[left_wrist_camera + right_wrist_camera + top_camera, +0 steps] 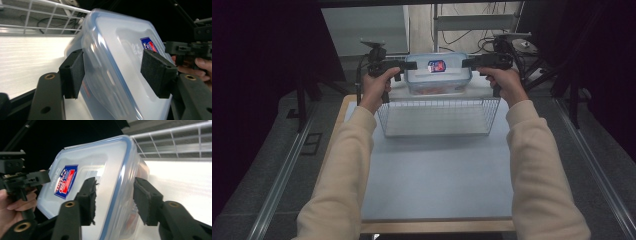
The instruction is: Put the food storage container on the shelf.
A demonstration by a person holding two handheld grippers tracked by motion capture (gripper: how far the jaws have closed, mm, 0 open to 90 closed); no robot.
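Dark curtains close off both sides of the table (437,170), whose pale blue top carries a wire basket (438,116) near its far edge. Above the basket's far side hangs a clear box (438,74) with a blue-rimmed lid and a label, tilted so the lid faces the person; something red lies inside. Its long axis runs left to right, parallel to the table's far edge, with one gripper at each short end, so neither hand is nearer.

The right gripper (115,200) is clamped on the box's right end, one pad on the lid and the other on the wall. The left gripper (112,72) straddles the left end with its jaws apart: the pad (75,72) on the wall side looks to touch, while the other pad (157,71) seems to stand off the lid. I judge the box is about to be lowered into the basket just below.
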